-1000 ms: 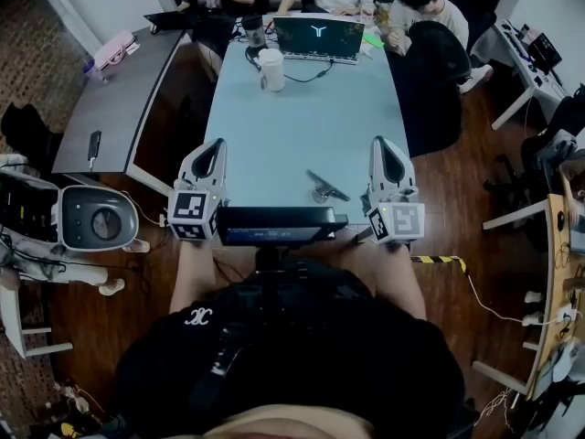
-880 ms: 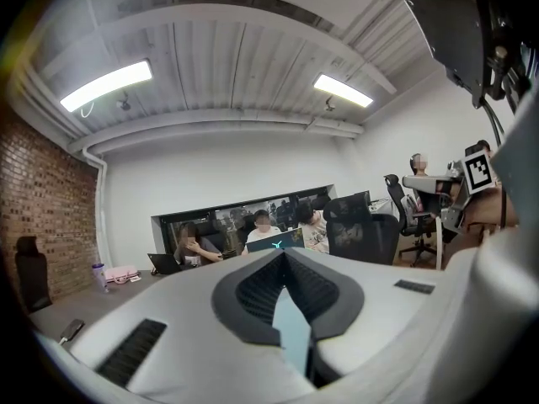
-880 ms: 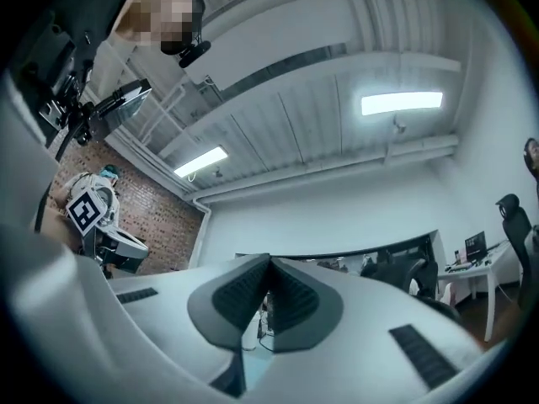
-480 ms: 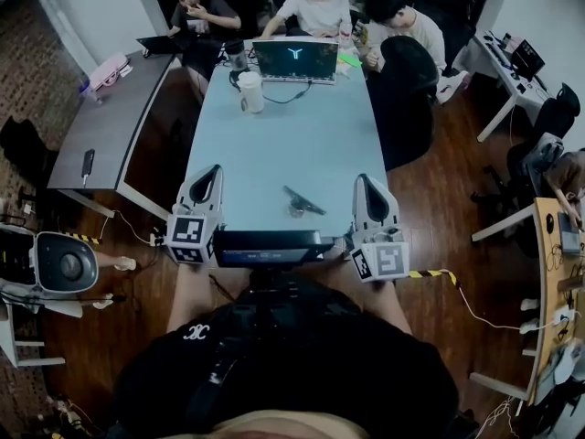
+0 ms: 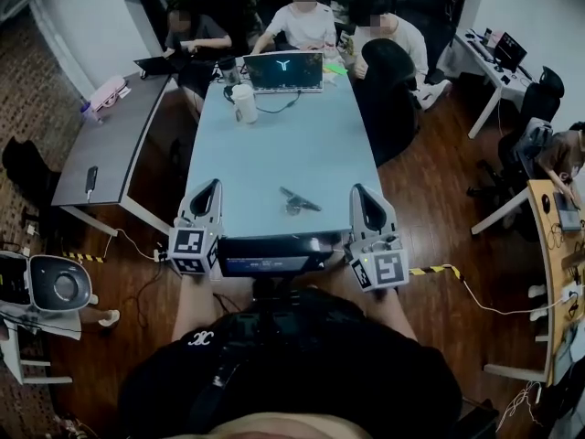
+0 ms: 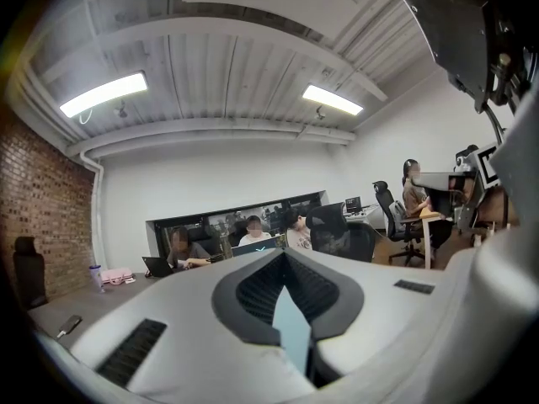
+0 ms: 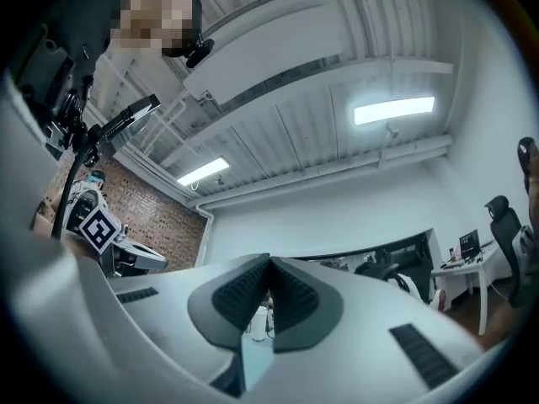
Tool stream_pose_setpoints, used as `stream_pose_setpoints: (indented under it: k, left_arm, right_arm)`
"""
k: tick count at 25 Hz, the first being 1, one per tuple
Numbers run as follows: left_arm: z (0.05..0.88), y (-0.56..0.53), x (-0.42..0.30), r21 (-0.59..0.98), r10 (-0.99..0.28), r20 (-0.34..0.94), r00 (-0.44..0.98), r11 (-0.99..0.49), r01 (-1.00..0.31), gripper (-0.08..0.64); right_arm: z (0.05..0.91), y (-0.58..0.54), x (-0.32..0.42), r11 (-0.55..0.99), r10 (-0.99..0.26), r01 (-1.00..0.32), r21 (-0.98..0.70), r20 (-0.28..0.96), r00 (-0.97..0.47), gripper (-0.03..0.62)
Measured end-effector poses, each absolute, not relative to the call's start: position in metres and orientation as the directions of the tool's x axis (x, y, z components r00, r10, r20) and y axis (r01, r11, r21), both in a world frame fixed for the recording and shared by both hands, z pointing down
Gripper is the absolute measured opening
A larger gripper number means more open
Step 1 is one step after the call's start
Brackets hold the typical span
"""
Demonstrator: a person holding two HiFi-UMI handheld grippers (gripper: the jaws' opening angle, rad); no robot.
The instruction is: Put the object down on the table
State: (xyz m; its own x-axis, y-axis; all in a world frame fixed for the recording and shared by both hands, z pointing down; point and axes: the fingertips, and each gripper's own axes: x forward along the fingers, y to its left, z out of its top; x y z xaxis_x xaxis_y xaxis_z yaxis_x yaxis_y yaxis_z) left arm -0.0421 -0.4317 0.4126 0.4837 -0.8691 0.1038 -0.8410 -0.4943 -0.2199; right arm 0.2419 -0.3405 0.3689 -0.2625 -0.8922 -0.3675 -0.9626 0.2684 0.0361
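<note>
Currently in hand: the putting-down step looks finished, as far as I can judge; the small dark object (image 5: 299,201) lies on the table (image 5: 274,144) and neither pair of jaws touches it.
Object's place: it lies flat close to the near edge of the table, about in the middle of the table's width. Its kind is too small to tell; only a thin bar and a rounder part show.
Left side: the left gripper (image 5: 212,185) hangs over the near edge of the table, towards the table's left side and apart from the object. In the left gripper view its jaws are pressed together at the tips with nothing between them.
Right side: the right gripper (image 5: 360,190) hangs over the near edge of the table, towards the table's right side and also apart from the object. In the right gripper view its jaws are pressed together and empty.
Far end of the table: a laptop (image 5: 285,69) and a white cup (image 5: 244,102) stand there, and people sit around that end, all well apart from the object.
Next move: probably nothing more is needed for this task than to hold both grippers back from the table. If the object must be taken again, one gripper would first have to spread its jaws, then come forward and down over the thin bar.
Care: the object is low and flat on the table, so the jaws would need to come almost to the table's surface without pushing it away.
</note>
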Motion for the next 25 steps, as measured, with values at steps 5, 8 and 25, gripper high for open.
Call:
stream_pose_setpoints:
  k: [5, 8, 25]
  left_arm:
    - [0.406, -0.377, -0.067, -0.231, -0.868, 0.078, 0.490, -0.494, -0.838, 0.005]
    - [0.409, -0.331, -0.092, -0.227, -0.868, 0.071, 0.492, -0.495, -0.839, 0.005]
    - [0.437, -0.125, -0.185, -0.181, -0.839, 0.122, 0.530, -0.544, -0.819, 0.005]
  right_arm:
    - [0.362, -0.278, 0.212, 0.268, -0.882, -0.962, 0.055, -0.387, -0.268, -0.023]
    - [0.366, -0.234, 0.188, 0.271, -0.884, -0.961, 0.049, -0.382, -0.269, -0.024]
    - [0.366, -0.024, 0.087, 0.221, -0.904, -0.973, 0.072, -0.359, -0.232, -0.023]
